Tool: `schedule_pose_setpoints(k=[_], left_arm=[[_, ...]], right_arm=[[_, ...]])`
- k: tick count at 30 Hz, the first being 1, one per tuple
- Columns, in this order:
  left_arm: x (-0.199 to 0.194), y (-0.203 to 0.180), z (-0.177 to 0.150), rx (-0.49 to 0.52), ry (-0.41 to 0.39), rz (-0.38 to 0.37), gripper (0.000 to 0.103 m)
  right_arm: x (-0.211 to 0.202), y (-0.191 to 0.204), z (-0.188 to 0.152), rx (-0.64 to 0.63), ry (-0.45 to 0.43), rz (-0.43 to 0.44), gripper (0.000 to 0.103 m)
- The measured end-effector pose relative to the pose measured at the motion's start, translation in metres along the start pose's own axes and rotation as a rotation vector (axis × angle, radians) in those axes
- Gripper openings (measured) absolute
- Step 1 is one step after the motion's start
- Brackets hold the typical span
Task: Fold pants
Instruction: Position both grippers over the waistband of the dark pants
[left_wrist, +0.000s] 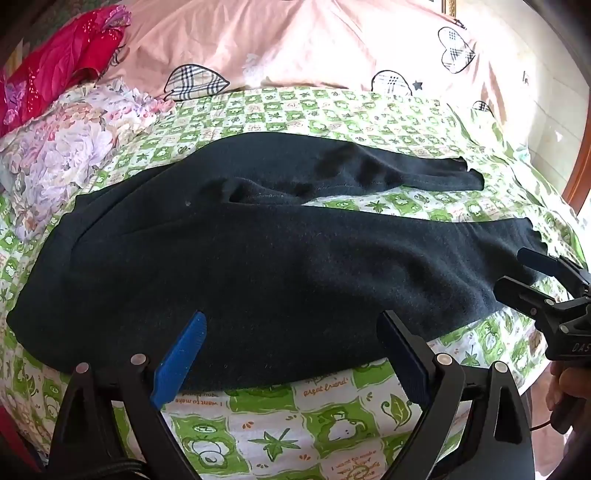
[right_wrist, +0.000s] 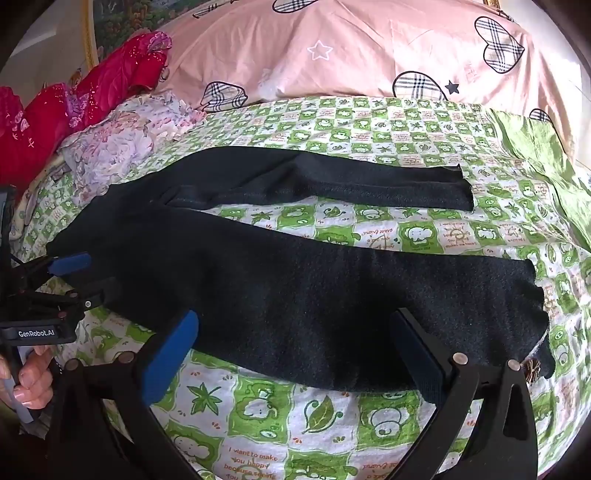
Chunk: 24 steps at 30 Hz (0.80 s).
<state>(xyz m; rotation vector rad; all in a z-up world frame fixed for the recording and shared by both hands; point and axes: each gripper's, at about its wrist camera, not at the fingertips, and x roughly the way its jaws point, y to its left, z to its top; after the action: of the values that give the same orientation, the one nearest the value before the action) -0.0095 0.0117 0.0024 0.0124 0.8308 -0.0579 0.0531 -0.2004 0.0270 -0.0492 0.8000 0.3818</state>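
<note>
The pants (left_wrist: 258, 266) are laid flat on the bed (right_wrist: 332, 417), legs spread apart — no fold is made yet. The left gripper (left_wrist: 291, 354) and right gripper (right_wrist: 295, 354) are held wide open at the near edge — nothing is gripped.

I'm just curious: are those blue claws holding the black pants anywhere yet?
No. Both the left gripper and the right gripper are open, with nothing held; the pants lie flat.

Open green-checked sheet (right_wrist: 369, 229) is being left between the two legs of the black pants (right_wrist: 295, 295); the far side is being blocked by the pink pillow (right_wrist: 332, 55), the left probably by the floral bedding (left_wrist: 66, 155).
</note>
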Motion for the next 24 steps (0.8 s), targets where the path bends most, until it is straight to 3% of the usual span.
schedule_pose_setpoints(k=[24], left_arm=[[0.0012,-0.0041,0.0024,0.018,0.003,-0.011,0.094]], right_arm=[[-0.0003,0.0022,0.0029,-0.001,-0.001,0.005,0.103]])
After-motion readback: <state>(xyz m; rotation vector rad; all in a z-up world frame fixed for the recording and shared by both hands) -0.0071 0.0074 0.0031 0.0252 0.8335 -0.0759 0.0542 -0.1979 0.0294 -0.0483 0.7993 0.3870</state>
